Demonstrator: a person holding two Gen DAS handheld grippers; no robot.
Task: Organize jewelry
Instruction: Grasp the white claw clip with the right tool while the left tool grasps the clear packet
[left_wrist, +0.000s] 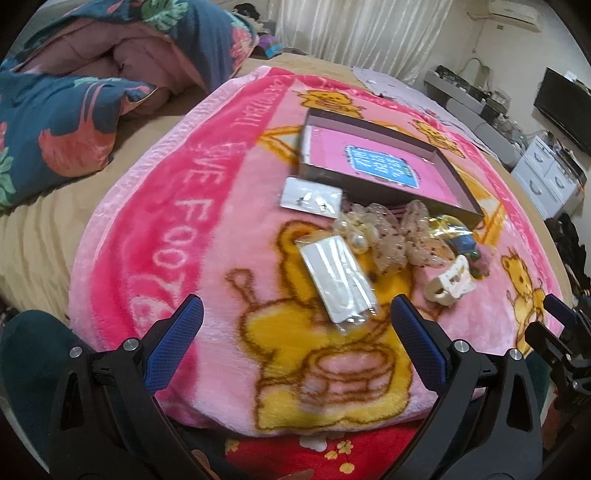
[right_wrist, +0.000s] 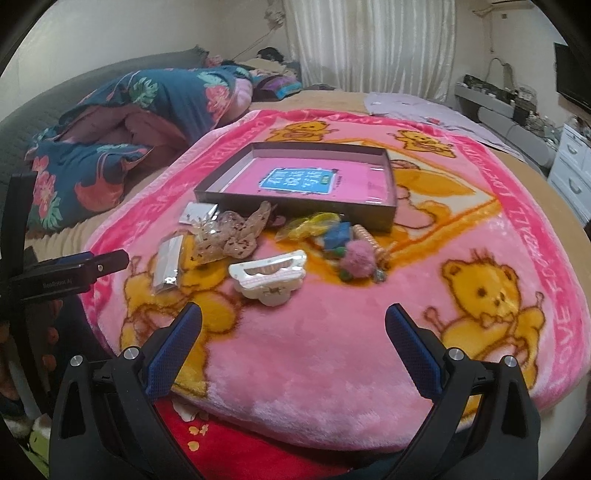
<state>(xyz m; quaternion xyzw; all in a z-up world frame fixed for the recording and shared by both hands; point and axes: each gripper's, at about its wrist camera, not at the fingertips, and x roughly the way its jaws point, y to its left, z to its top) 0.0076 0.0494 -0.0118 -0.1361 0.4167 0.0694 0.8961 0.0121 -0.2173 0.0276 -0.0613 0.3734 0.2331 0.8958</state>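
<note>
While grippers gape, bow (left_wrist: 399, 236) perhaps touches box (left_wrist: 458, 177).

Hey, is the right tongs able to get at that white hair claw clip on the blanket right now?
Probably yes. The right tongs are open and empty, and the white claw clip lies just ahead of them on the pink blanket, apart from the pile, with nothing between.

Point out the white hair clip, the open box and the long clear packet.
white hair clip (right_wrist: 267, 275): right wrist view, on the clip's top side.
open box (right_wrist: 295, 206): right wrist view, on its near outer wall.
long clear packet (left_wrist: 341, 280): left wrist view, on the white card inside.
</note>
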